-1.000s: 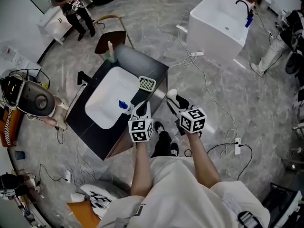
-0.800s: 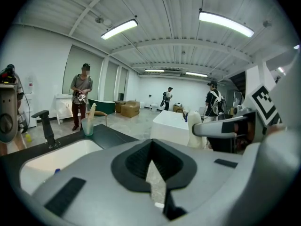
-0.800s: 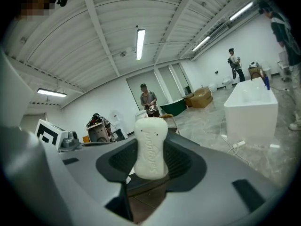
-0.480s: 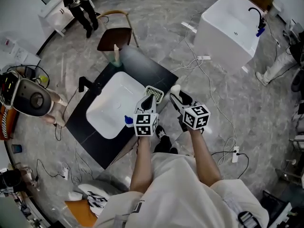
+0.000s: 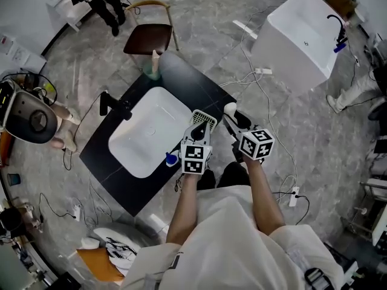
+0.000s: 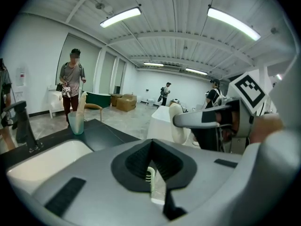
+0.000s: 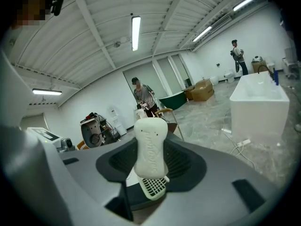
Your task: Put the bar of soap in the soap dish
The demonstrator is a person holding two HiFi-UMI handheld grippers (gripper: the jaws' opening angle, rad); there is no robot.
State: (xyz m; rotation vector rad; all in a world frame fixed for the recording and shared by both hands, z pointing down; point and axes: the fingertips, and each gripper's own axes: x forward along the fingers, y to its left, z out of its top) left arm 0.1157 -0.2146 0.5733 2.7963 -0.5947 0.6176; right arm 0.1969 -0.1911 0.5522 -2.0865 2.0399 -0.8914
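The white bar of soap stands upright between the jaws of my right gripper, which is shut on it. In the head view the soap hangs just right of the pale green slotted soap dish, past the black counter's right edge. The dish shows just below the soap in the right gripper view. My left gripper points at the dish's near side with its jaws shut and nothing in them. A sliver of the dish shows through its jaws.
A white sink basin is set in the counter, with a black tap at its left and a teal cup at the back. A small blue object lies near the front edge. A chair, floor cables and a white basin unit stand around.
Both grippers moved forward towards the soap dish. The left gripper's tip now reaches the dish, and the soap has come level with the dish's right side.
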